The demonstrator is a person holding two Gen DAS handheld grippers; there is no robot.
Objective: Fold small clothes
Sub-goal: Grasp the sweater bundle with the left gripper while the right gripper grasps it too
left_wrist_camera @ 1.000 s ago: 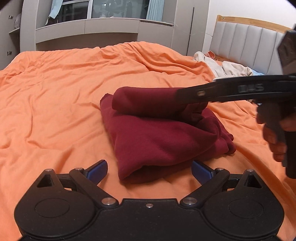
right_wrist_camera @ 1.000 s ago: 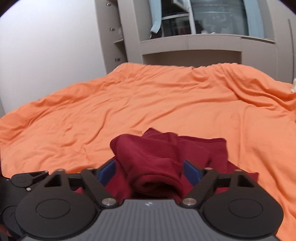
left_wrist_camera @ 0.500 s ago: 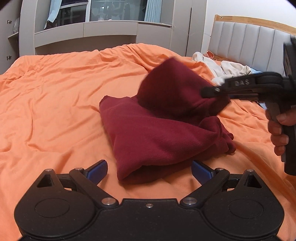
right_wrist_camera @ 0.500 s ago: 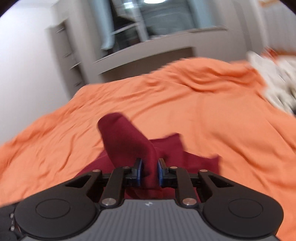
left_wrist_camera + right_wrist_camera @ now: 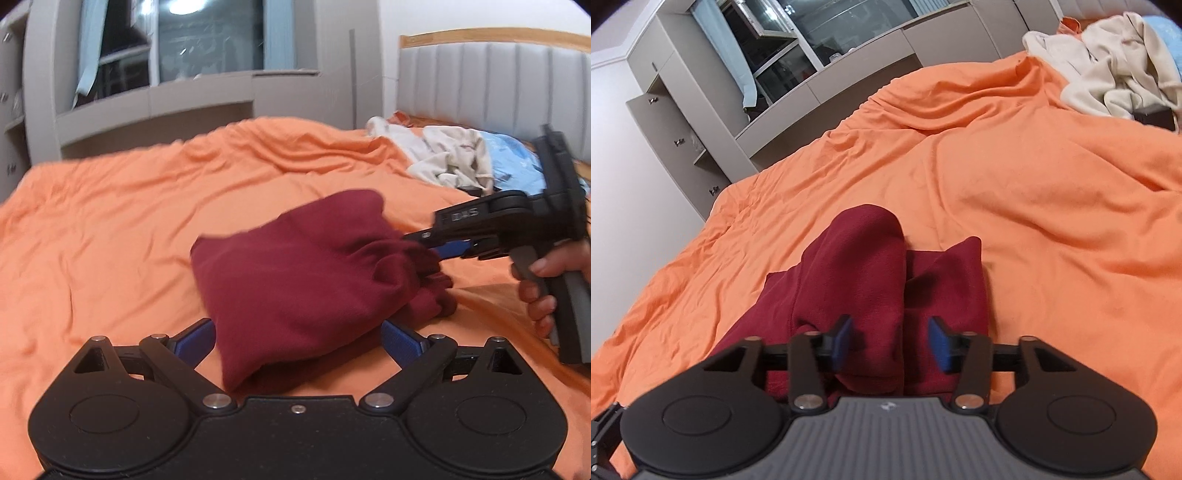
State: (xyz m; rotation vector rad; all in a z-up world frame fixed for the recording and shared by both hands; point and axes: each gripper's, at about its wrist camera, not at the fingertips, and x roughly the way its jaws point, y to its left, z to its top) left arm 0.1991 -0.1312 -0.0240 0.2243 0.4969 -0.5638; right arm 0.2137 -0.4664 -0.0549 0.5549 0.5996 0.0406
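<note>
Orange bedding (image 5: 122, 236) covers the bed on which the work takes place, with a grey padded headboard (image 5: 491, 85) at the far right and grey built-in cabinets (image 5: 683, 122) along the wall behind. Dark red garment (image 5: 295, 280): lies partly folded near the middle of the bed, its upper layer doubled over the lower one and bunched at the right-hand end. Right gripper (image 5: 890, 341): jaws opening, roughly half spread; a raised fold of the garment runs between the blue pads (image 5: 940, 345), the left pad at the fabric and the right pad apart from it, so the cloth is not pinched. In the left wrist view this gripper enters from the right, its tips at the bunched end, held by a hand (image 5: 550, 284). Left gripper (image 5: 295, 336): jaws spread wide on either side of the garment's near edge, gripping nothing. Pile of pale and light blue clothes (image 5: 454, 158): lies well apart, by the headboard.
</note>
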